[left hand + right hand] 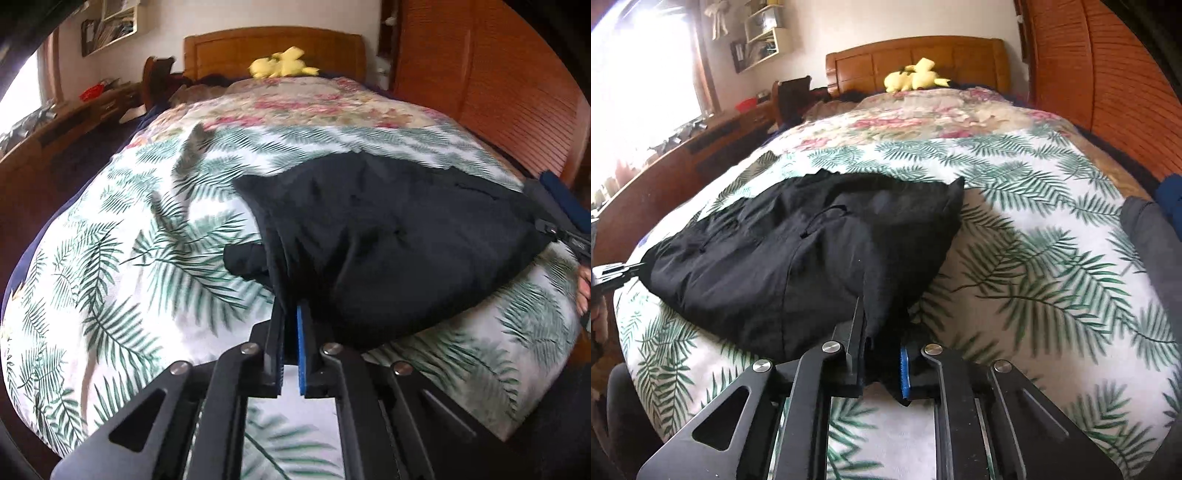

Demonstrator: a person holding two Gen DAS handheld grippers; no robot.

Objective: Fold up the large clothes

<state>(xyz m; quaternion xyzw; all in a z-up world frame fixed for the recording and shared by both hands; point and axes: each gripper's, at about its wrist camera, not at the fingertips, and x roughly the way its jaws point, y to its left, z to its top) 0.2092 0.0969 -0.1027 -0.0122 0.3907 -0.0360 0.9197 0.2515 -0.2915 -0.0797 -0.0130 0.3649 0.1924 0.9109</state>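
A large black garment (388, 229) lies on the palm-leaf bedspread (122, 258), stretched between both grippers. In the left wrist view my left gripper (290, 314) is shut on the garment's left edge, the cloth running down between its pads. The right gripper (554, 225) shows at the far right of that view, holding the garment's other corner. In the right wrist view my right gripper (882, 332) is shut on a bunched edge of the black garment (798, 254), cloth hanging between its fingers. The left gripper (613, 273) sits at the far left there, at the garment's corner.
A yellow plush toy (916, 79) lies by the wooden headboard (916, 55). A floral quilt (923, 114) covers the far half of the bed. A wooden wardrobe (1108, 92) stands on the right, a low desk (701, 147) on the left. Grey and blue clothes (1152, 236) sit at the bed's right edge.
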